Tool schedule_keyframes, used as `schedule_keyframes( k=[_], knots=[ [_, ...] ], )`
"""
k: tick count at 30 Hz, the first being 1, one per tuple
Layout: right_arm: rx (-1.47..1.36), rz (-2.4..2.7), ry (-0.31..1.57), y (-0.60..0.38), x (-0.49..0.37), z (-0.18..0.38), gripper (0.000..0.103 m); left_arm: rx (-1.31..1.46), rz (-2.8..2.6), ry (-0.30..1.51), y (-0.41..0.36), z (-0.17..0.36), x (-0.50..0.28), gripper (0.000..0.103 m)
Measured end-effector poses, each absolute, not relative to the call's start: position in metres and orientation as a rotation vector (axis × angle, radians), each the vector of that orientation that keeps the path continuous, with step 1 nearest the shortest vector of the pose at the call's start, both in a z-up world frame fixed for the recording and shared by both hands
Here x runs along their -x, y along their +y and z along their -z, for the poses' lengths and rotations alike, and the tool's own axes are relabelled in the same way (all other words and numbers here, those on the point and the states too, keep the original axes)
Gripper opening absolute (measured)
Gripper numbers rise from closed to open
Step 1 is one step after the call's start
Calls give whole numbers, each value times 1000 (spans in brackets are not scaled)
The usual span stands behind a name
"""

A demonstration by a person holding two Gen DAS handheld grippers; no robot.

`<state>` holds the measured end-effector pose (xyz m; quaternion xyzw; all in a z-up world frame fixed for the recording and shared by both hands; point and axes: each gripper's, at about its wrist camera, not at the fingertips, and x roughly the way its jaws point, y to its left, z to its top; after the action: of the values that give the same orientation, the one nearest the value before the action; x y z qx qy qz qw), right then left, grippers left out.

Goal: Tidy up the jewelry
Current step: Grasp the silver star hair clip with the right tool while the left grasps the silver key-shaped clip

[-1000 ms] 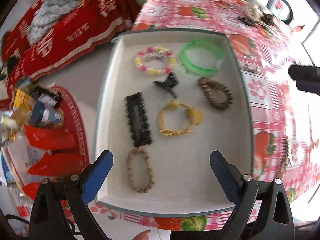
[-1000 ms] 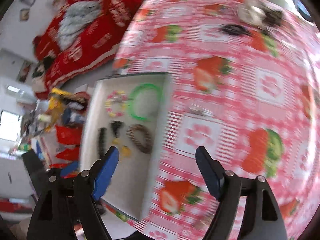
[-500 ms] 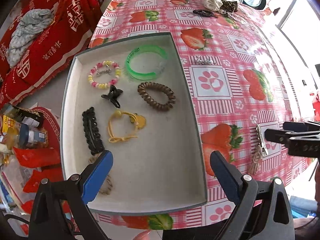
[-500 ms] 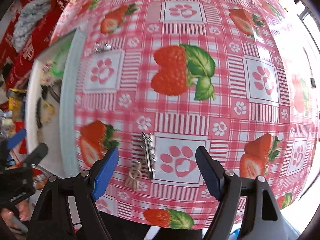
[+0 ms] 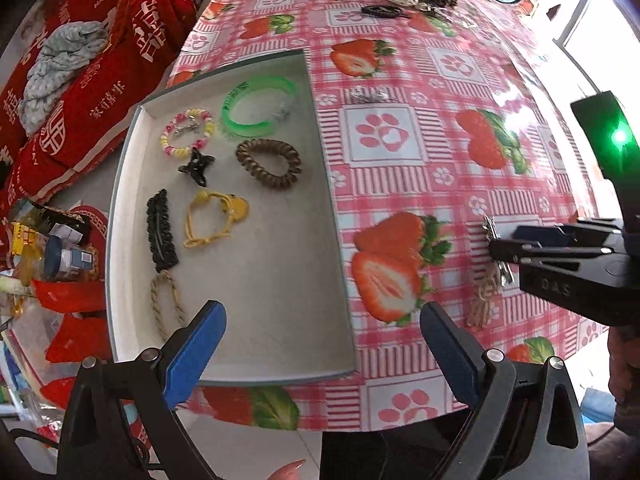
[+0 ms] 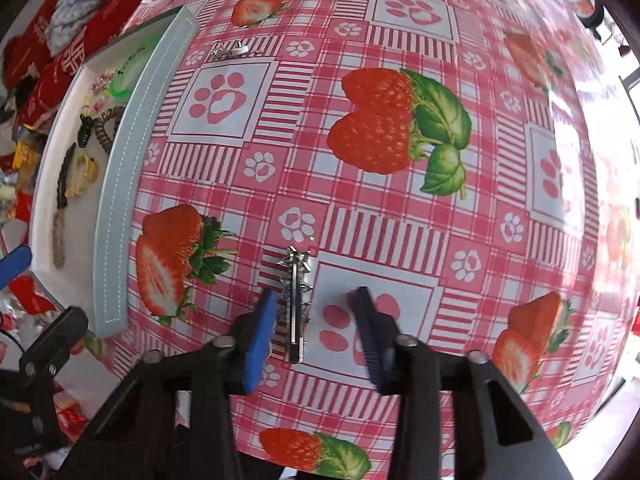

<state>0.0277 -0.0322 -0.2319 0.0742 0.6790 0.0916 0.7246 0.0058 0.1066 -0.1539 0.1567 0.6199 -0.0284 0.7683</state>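
Strawberry-print worktop (image 6: 400,208), grey tray (image 5: 324,184) at its left edge holding bracelets and clips. Right gripper (image 6: 316,320) low over silver hair clip (image 6: 295,304), jaws partly open, straddling it, not gripping yet. Left gripper (image 5: 320,356) jaws wide, empty, near tray. Risk: thin flat clip slips or skids on slick cloth when jaws close.

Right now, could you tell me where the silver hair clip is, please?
The silver hair clip lies on the tablecloth right of the tray, between the right gripper's open fingers.
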Motion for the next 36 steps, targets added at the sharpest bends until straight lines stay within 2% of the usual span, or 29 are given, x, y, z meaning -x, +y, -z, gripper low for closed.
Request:
schedule_keyframes(
  k=[2,4,19,21,22,29,30,32,36],
  knots=[
    [-139,-200,1490,-30,-27,231,20,-347,72,1347,101,154,-2,102],
    [-152,-209,1488,-35,-22,230,13,-355,86,1347,95,155,1,102],
    [-310,-176,1456,-118,-10,238,13,-423,257,1342,26,171,14,101],
    [-319,-160,1455,-130,-5,227,13,-429,277,1345,19,174,14,96],
    [-324,-152,1454,-137,-4,227,13,-435,285,1353,15,177,14,88],
    [-348,-113,1450,-165,5,221,13,-436,305,1420,0,211,10,87],
    [-350,-110,1450,-165,7,219,13,-433,305,1429,-1,215,9,84],
    [-354,-106,1449,-165,14,216,13,-422,306,1460,-2,224,7,73],
    [-358,-101,1448,-162,16,213,13,-430,317,1472,-6,233,8,73]
  ],
)
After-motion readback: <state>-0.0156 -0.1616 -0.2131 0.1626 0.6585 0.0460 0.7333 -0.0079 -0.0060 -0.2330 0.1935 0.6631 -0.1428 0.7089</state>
